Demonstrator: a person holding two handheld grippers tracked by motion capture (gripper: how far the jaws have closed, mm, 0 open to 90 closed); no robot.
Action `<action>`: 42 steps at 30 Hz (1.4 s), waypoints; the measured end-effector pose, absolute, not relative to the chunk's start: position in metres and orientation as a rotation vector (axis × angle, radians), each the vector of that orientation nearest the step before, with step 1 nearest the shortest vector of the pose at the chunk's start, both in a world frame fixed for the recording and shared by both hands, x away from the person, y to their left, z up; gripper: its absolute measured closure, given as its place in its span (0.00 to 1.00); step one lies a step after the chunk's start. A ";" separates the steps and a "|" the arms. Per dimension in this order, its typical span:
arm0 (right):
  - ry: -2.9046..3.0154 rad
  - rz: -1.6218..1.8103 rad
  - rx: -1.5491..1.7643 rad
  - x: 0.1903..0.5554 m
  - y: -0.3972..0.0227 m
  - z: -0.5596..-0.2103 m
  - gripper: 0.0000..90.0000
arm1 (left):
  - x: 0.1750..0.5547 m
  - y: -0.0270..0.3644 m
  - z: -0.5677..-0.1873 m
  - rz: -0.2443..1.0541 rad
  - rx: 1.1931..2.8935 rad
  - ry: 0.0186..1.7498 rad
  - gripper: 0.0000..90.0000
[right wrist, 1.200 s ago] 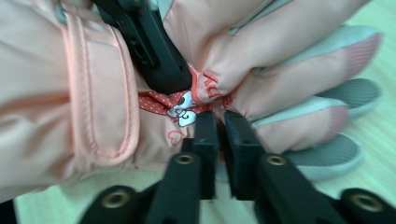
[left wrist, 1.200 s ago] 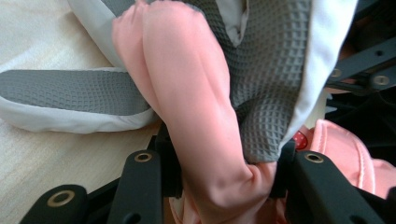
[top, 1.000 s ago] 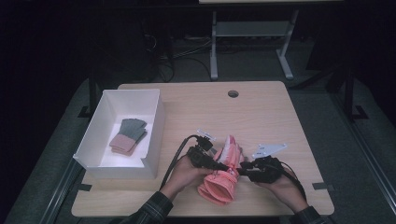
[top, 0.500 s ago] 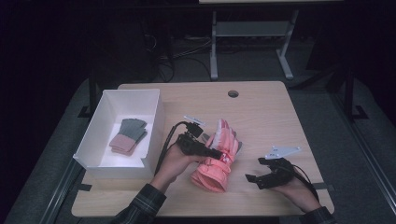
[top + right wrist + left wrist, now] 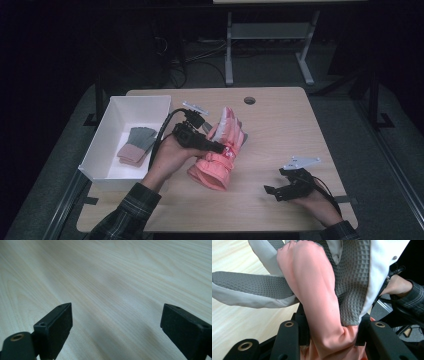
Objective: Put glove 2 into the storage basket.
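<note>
Above the table (image 5: 280,125), left tool (image 5: 220,148) clamps pink glove (image 5: 220,155) (cuff lowest).

Padded salmon-pink ski glove (image 5: 220,152) with white-and-grey waffle-textured palm, clamped mid-body, lifted off the table, fingers pointing away, cuff hanging nearest.

We wear dark plaid sleeves with thin light lines. Our left claw (image 5: 220,148) is black, with a thick black cable that bends back in a loop and a small pale plate on top. Its two black arms each have a round brass ring set in them. Our right claw (image 5: 272,192) is black too, with a grey three-cornered plate on top and a thin black cable. Its two flat black pads have tiny screw holes.
</note>
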State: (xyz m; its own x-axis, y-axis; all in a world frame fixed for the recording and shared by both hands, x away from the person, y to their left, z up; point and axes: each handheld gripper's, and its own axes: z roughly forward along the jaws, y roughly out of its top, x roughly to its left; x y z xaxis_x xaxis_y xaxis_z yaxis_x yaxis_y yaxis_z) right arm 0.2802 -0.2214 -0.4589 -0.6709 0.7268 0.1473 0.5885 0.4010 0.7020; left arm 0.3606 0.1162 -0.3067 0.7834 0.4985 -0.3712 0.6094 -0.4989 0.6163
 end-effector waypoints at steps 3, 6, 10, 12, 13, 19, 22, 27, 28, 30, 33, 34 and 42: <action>2.466 1.121 1.180 0.281 -0.222 -0.459 0.11 | 0.363 0.125 -0.296 -0.165 2.195 0.822 0.66; 2.463 1.116 1.175 0.281 -0.222 -0.459 0.11 | 0.366 0.137 -0.283 -0.113 2.203 0.826 0.66; 2.462 1.114 1.186 0.281 -0.222 -0.459 0.11 | 0.372 0.157 -0.269 -0.081 2.179 0.847 0.65; 2.451 1.122 1.190 0.281 -0.222 -0.461 0.09 | 0.374 0.165 -0.263 -0.053 2.171 0.861 0.65; 2.450 1.124 1.194 0.281 -0.221 -0.461 0.08 | 0.374 0.169 -0.260 -0.043 2.165 0.870 0.65; 2.443 1.117 1.194 0.281 -0.221 -0.461 0.05 | 0.380 0.201 -0.245 -0.004 2.115 0.922 0.65; 2.441 1.113 1.196 0.281 -0.221 -0.461 0.05 | 0.383 0.224 -0.241 0.021 2.082 0.969 0.65; 2.446 1.102 1.189 0.282 -0.221 -0.463 0.05 | 0.389 0.259 -0.242 0.059 2.033 1.047 0.64; 2.442 1.110 1.194 0.282 -0.221 -0.463 0.05 | 0.390 0.267 -0.244 0.073 2.026 1.065 0.64; 2.441 1.107 1.199 0.283 -0.221 -0.463 0.05 | 0.392 0.279 -0.248 0.083 2.021 1.092 0.64; 2.440 1.102 1.202 0.283 -0.221 -0.464 0.05 | 0.396 0.292 -0.256 0.102 2.029 1.133 0.64; 2.440 1.103 1.201 0.283 -0.221 -0.463 0.05 | 0.397 0.296 -0.260 0.108 2.035 1.149 0.64; 2.434 1.110 1.195 0.283 -0.224 -0.463 0.05 | 0.410 0.319 -0.302 0.102 2.089 1.268 0.64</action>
State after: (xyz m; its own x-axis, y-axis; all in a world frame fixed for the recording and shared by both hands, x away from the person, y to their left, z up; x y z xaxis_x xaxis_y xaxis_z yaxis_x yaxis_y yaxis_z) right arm 0.2831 -0.2243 -0.4632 -0.6485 0.7498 0.1313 0.5907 0.3869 0.7081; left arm 0.4103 0.3189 -0.3020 0.5218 0.8095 -0.2692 0.7561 -0.2927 0.5854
